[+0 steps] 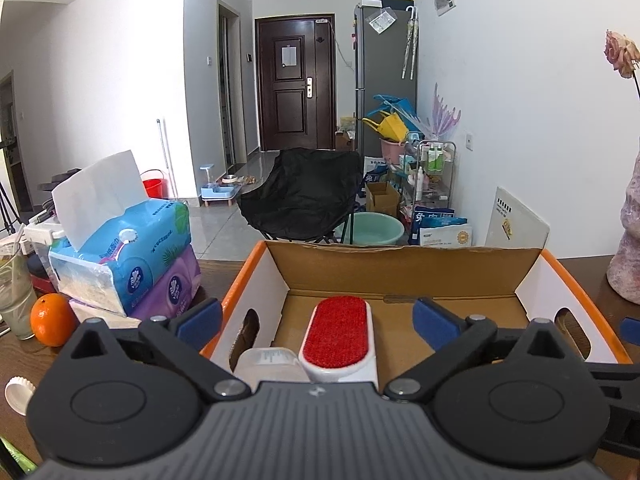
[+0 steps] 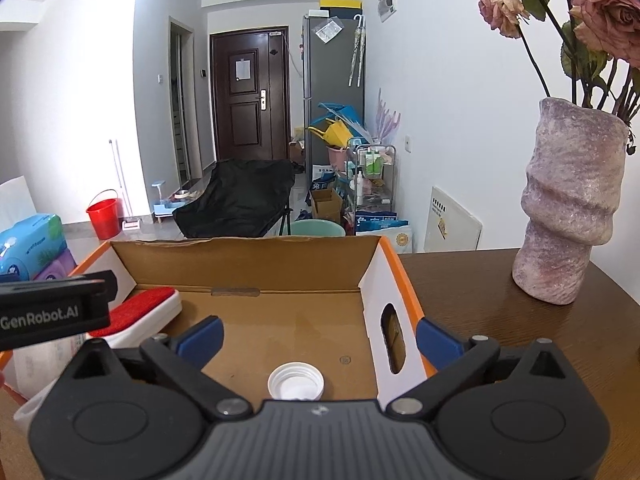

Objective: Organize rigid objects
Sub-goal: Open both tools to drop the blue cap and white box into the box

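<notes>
Dark wooden table point(image 2: 500, 304) bears a cardboard box point(image 2: 280, 268); both grippers, left gripper point(image 1: 318, 318) and right gripper point(image 2: 319, 338), gape empty. Inside, the lint brush point(image 1: 336, 336) at twelve o'clock looks light, stiff; grip its sides. White bottle cap point(image 2: 295, 385) lies at six.

Two tissue packs point(image 1: 132, 268) sit stacked on the left of the dark wooden bench point(image 2: 500, 320), a blue one on a purple one, a white sheet sticking up. Near them lie an orange point(image 1: 54, 320) and a drinking glass point(image 1: 14, 296). On the right stands a mottled pink vase point(image 2: 572, 208) of dried roses. Far off are a black folding chair point(image 1: 304, 196), a red bucket point(image 2: 104, 214), a grey fridge point(image 1: 384, 80) and a dark brown door point(image 1: 294, 80).
</notes>
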Action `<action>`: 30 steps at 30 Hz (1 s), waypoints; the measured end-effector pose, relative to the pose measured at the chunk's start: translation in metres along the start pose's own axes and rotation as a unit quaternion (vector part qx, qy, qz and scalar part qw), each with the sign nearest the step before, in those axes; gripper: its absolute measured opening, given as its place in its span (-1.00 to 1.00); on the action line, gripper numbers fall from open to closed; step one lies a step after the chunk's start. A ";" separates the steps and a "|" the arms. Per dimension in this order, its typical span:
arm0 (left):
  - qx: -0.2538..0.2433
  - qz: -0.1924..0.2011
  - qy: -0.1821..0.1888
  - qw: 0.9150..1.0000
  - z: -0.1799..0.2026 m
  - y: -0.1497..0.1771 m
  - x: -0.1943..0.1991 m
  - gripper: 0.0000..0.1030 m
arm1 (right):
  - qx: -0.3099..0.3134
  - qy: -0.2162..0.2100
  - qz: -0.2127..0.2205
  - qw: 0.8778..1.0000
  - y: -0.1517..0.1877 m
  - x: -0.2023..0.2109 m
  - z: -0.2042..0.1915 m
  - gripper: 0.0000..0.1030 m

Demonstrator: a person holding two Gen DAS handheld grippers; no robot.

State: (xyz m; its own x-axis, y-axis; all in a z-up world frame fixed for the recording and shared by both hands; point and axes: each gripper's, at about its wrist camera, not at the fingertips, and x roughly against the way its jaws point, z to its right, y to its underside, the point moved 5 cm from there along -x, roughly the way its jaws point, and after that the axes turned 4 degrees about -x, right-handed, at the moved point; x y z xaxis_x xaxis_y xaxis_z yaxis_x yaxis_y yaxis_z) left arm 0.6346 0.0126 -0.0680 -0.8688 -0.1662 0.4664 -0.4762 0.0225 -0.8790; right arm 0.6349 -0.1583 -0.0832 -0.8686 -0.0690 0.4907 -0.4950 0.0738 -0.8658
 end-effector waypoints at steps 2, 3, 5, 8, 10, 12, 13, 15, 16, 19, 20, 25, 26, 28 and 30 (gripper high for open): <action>0.002 -0.001 0.001 1.000 -0.001 0.000 0.001 1.00 | 0.000 -0.001 0.000 1.000 0.000 0.001 0.000 0.99; 0.003 -0.002 0.001 1.000 -0.001 0.000 0.002 1.00 | 0.000 -0.001 0.000 1.000 -0.001 0.002 0.000 1.00; 0.000 -0.001 0.001 1.000 -0.002 -0.001 0.005 1.00 | 0.000 -0.002 0.002 1.000 0.000 0.003 0.001 1.00; 0.002 0.002 -0.001 1.000 -0.005 -0.002 0.010 1.00 | 0.002 -0.004 0.004 1.000 0.000 0.006 0.001 1.00; 0.006 0.004 0.002 1.000 -0.008 -0.002 0.014 1.00 | 0.003 -0.004 0.005 1.000 -0.001 0.009 0.002 1.00; 0.008 0.006 0.002 1.000 -0.010 -0.002 0.018 1.00 | 0.003 -0.007 0.008 1.000 -0.001 0.013 0.003 1.00; 0.007 0.008 0.002 1.000 -0.011 -0.002 0.021 1.00 | 0.003 -0.008 0.011 1.000 -0.002 0.016 0.003 1.00; 0.004 0.011 0.000 1.000 -0.011 -0.001 0.024 1.00 | 0.003 -0.008 0.017 1.000 -0.003 0.021 0.005 1.00; 0.004 0.012 0.000 1.000 -0.012 -0.001 0.026 1.00 | 0.003 -0.009 0.020 1.000 -0.003 0.024 0.005 1.00; 0.003 0.014 0.003 1.000 -0.014 0.001 0.032 1.00 | 0.005 -0.011 0.028 1.000 -0.003 0.033 0.006 1.00; 0.003 0.015 0.003 1.000 -0.014 0.001 0.035 1.00 | 0.006 -0.012 0.030 0.999 -0.002 0.036 0.005 1.00; -0.002 0.012 0.004 1.000 -0.016 0.006 0.042 1.00 | 0.007 -0.013 0.040 0.999 0.001 0.049 0.008 1.00; -0.002 0.011 0.003 1.000 -0.017 0.007 0.044 1.00 | 0.007 -0.014 0.041 0.999 0.001 0.052 0.009 1.00; -0.001 0.011 0.004 1.000 -0.018 0.010 0.047 1.00 | 0.008 -0.014 0.042 0.999 0.004 0.057 0.010 1.00; -0.001 0.010 0.001 1.000 -0.021 0.013 0.052 1.00 | 0.011 -0.011 0.042 0.999 0.006 0.061 0.010 1.00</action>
State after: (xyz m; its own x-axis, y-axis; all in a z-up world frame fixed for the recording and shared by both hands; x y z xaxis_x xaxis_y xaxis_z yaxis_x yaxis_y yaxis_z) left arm 0.5809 0.0245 -0.0529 -0.8789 -0.1632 0.4482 -0.4581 0.0272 -0.8885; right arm 0.5796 -0.1725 -0.0594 -0.9062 -0.0854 0.4141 -0.4195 0.0584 -0.9059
